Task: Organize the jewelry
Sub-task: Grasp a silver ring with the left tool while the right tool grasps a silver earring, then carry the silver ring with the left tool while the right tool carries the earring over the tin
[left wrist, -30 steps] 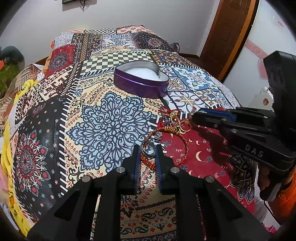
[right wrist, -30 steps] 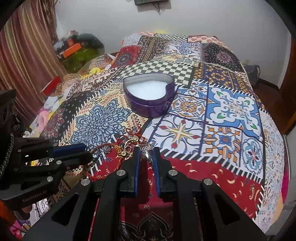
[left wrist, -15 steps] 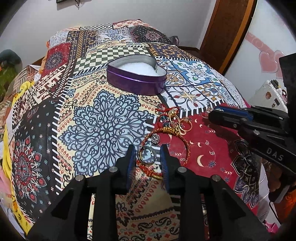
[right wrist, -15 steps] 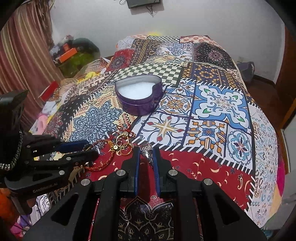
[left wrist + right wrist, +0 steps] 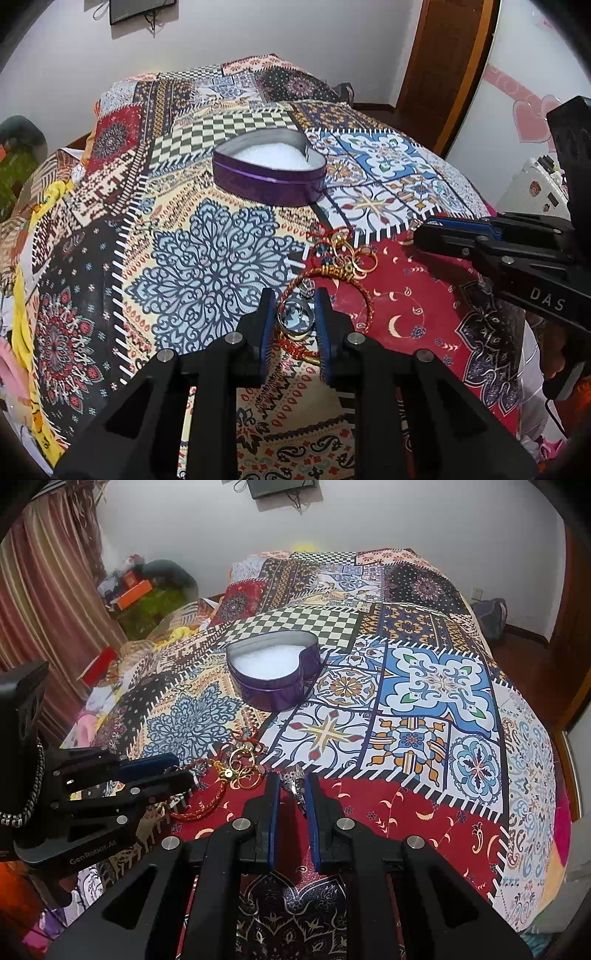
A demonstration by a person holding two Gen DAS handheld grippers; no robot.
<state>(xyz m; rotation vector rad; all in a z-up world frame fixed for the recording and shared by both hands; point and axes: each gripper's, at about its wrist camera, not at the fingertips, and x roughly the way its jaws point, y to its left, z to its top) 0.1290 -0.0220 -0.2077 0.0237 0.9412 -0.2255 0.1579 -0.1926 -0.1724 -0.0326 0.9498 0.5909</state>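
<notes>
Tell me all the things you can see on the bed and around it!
Heart-shaped tin: one, purple, white filling, middle of bed.
Silver ring: one, between left gripper's fingers.
Red cord bracelet: one, red and gold, on red patch.
Gold rings: a few tangled, beside bracelet.
Silver trinket: one, between right gripper's fingers.
Patchwork bedspread: one, many colours.
Curtain: one, striped, far left.
Door: one, brown.
Left gripper: black, blue pads.
Right gripper: black, blue pads.
</notes>
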